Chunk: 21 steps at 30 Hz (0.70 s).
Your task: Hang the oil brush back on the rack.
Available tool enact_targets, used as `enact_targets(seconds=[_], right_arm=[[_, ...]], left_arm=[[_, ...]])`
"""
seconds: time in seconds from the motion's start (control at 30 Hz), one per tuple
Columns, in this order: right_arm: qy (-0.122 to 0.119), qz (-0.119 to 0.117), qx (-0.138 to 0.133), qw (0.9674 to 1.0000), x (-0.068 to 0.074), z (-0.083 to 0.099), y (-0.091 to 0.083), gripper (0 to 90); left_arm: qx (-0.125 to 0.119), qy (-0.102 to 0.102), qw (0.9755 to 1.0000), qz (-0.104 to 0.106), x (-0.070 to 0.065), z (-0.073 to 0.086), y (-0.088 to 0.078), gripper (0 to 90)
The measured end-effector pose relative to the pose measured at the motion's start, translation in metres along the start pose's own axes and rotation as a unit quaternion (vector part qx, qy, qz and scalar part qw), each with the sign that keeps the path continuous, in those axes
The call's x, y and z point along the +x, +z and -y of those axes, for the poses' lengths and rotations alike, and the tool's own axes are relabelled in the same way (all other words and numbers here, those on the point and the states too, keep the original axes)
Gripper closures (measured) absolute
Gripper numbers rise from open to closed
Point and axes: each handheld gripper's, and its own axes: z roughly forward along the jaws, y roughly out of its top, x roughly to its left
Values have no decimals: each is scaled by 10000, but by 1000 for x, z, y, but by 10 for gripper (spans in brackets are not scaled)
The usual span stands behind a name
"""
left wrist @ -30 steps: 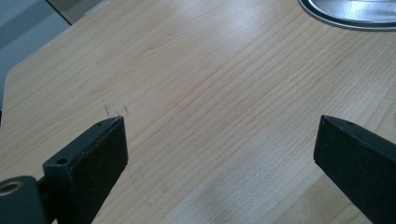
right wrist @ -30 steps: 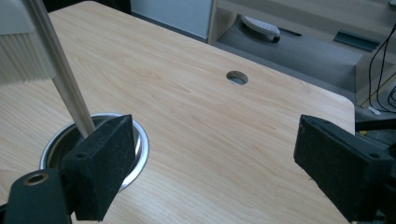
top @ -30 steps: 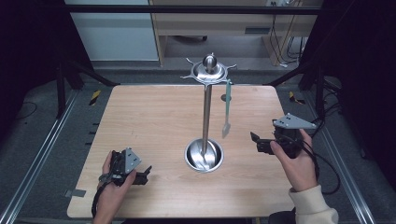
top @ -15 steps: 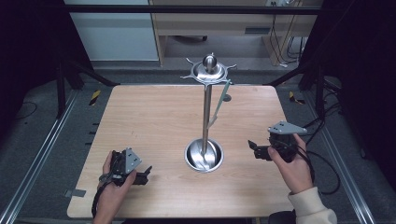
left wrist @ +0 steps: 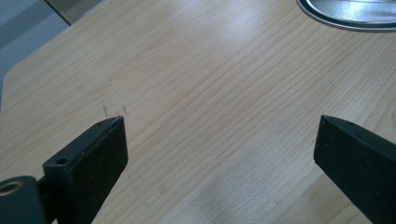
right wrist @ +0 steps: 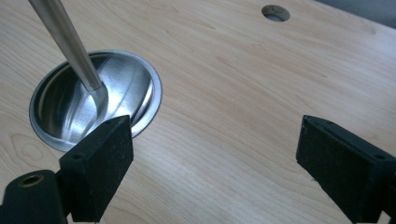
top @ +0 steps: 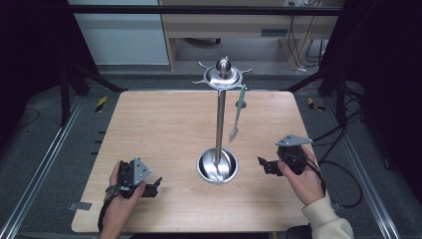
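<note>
The right hand-held gripper (top: 263,164) has its jaws wide apart and holds nothing, at 3 o'clock from the stand's round metal base (top: 217,166). The left hand-held gripper (top: 154,184), also apart and holding nothing, rests on the counter (top: 149,129) at 8 o'clock. I think it is best to keep both low and away from the hanging green spatula (top: 238,113).

Light fell from above onto the counter (top: 164,129), which was evenly bright, while the surroundings stayed dim to near black. The steel bowl (top: 217,166) and stand top (top: 222,75) carried white glare, and the high view was soft and slightly grainy. In both gripper views the black jaws were blurred, with faint shadows beneath.
</note>
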Motion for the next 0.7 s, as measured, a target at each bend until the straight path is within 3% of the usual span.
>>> enact_targets(seconds=[0.7], right_arm=[[238, -133, 217, 9994, -9, 9, 40, 113]], left_arm=[[0, -5, 10000, -7, 1, 0, -1, 26]])
